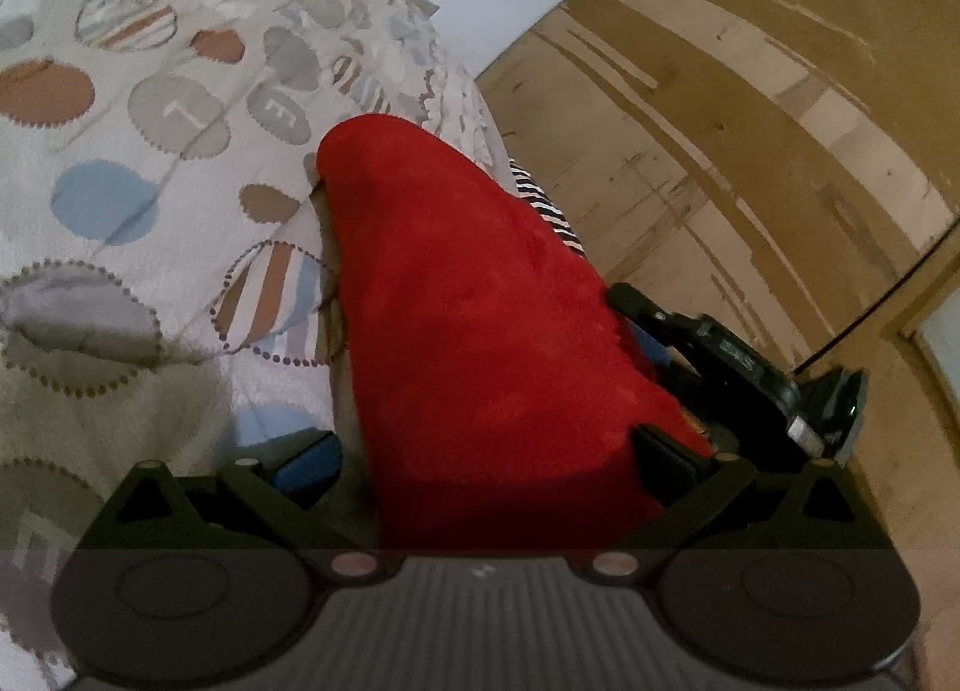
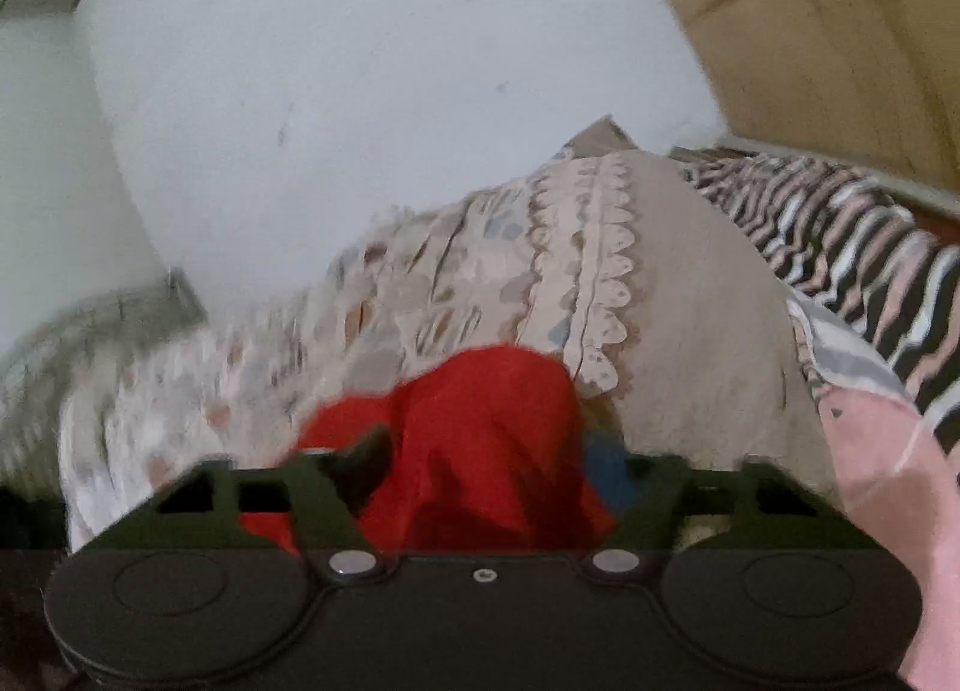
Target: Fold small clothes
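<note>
Clearly, the red garment [image 1: 474, 343] is lifted above the bed [image 1: 120, 247] and hangs between the two grippers. In the left wrist view the cloth fills the middle of the picture and goes down between the jaws of the left gripper [image 1: 498, 451]; one blue pad shows on the left of the cloth and one black pad on the right, both against the fabric, so the jaws look clamped on the red garment. The bed lies to the left, under a cover with round patches in brown, grey and blue. A wooden wall [image 1: 750, 108] takes the right part of this view. Near the right edge of the cloth, the right gripper [image 1: 720, 355] is seen from the side as a black body, just beside the fabric. A striped cloth [image 1: 552, 211] shows as a narrow strip behind the red garment. In the right wrist view, which is blurred, a bunch of the red garment [image 2: 480, 439] sits between the jaws of the right gripper [image 2: 486, 469], and the jaws look closed on it. Beyond it, a pillow [image 2: 600, 295] with a scalloped trim lies on the bed, the striped cloth [image 2: 840, 235] lies at the far right, and a pink cloth [image 2: 888, 451] is at the near right. A pale wall [image 2: 360, 90] stands behind.
</note>
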`<state>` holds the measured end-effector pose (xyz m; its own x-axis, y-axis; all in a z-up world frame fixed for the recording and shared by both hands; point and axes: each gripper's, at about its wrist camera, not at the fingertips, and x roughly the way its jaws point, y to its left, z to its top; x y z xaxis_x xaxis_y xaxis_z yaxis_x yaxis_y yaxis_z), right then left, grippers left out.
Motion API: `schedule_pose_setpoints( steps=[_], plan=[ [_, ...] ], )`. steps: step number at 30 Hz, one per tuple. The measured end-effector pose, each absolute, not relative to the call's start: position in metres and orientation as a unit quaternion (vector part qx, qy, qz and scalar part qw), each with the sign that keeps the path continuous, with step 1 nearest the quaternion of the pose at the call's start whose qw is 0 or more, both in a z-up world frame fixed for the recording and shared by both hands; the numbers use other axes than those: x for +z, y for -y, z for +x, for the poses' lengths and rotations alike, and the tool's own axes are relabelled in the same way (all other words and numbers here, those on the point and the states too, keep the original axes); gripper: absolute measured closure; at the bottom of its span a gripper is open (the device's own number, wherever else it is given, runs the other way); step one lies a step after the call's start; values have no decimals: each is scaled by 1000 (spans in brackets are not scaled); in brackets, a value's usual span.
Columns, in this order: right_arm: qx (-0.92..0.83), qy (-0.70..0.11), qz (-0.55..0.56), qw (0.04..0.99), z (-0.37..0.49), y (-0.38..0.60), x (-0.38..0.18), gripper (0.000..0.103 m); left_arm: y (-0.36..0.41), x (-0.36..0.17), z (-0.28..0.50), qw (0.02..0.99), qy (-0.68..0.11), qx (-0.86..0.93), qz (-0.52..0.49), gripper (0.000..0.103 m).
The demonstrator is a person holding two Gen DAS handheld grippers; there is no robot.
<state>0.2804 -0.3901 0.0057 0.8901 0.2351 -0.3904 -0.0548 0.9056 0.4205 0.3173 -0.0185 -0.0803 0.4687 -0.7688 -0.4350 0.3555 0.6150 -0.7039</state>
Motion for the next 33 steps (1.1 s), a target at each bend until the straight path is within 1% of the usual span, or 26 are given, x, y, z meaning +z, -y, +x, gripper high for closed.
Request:
schedule_pose_setpoints(
  steps=[1, 2, 4, 6, 7, 8, 9, 11, 12, 14, 15, 16, 17, 18, 19, 20, 21, 22, 23, 27, 28, 30, 31, 32, 33],
  plan=[
    [73, -218, 173, 958, 281, 382, 9, 86, 19, -79, 315, 818, -379, -344, -264, 0],
    [79, -212, 151, 962, 281, 374, 11, 92, 19, -78, 313, 821, -376, -342, -259, 0],
    [105, -203, 125, 966, 278, 358, 14, 93, 19, -76, 311, 826, -372, -340, -253, 0],
    [133, -198, 116, 964, 274, 346, 16, 96, 18, -76, 310, 827, -372, -338, -252, 0],
    [133, -197, 106, 966, 272, 340, 17, 96, 17, -76, 310, 827, -372, -338, -253, 0],
    [125, -193, 93, 969, 270, 336, 19, 94, 16, -76, 309, 827, -372, -338, -252, 0],
    [110, -186, 88, 973, 268, 336, 20, 89, 16, -76, 309, 827, -372, -338, -251, 0],
    [90, -182, 124, 971, 266, 349, 21, 56, 17, -76, 308, 830, -369, -337, -247, 0],
    [85, -186, 143, 968, 268, 357, 20, 51, 18, -76, 307, 832, -367, -336, -245, 0],
    [64, -205, 158, 964, 272, 367, 16, 35, 18, -76, 306, 834, -366, -333, -244, 0],
    [54, -215, 159, 962, 275, 369, 13, 31, 18, -76, 305, 835, -367, -331, -244, 0],
    [41, -227, 163, 959, 279, 371, 10, 31, 18, -76, 304, 836, -366, -329, -243, 0],
    [37, -235, 171, 956, 282, 373, 7, 33, 19, -76, 304, 837, -366, -329, -241, 0],
    [41, -239, 182, 953, 284, 375, 3, 40, 20, -76, 303, 837, -366, -329, -239, 0],
    [50, -242, 190, 950, 287, 376, 0, 63, 20, -76, 303, 837, -365, -330, -238, 0],
    [54, -241, 186, 951, 290, 375, -1, 71, 20, -76, 303, 837, -365, -330, -238, 0],
    [56, -235, 173, 955, 290, 372, 0, 73, 20, -77, 303, 837, -365, -330, -239, 0],
    [67, -227, 149, 960, 291, 366, 3, 81, 20, -77, 304, 837, -365, -330, -240, 0],
    [73, -218, 128, 965, 292, 362, 7, 82, 21, -76, 304, 837, -365, -329, -240, 0],
    [88, -196, 76, 974, 303, 355, 23, 83, 28, -73, 302, 849, -355, -323, -221, 0],
    [82, -208, 65, 972, 310, 356, 22, 83, 31, -71, 301, 854, -352, -319, -213, 0],
    [82, -252, 82, 961, 322, 365, 10, 82, 34, -68, 299, 860, -346, -316, -201, 0],
    [78, -265, 94, 957, 324, 370, 4, 76, 34, -67, 299, 860, -346, -317, -199, 0],
    [72, -266, 104, 956, 322, 374, 0, 65, 34, -67, 299, 858, -347, -319, -203, 0],
    [71, -264, 123, 954, 318, 379, -2, 58, 32, -68, 300, 855, -349, -322, -209, 0]
  ],
)
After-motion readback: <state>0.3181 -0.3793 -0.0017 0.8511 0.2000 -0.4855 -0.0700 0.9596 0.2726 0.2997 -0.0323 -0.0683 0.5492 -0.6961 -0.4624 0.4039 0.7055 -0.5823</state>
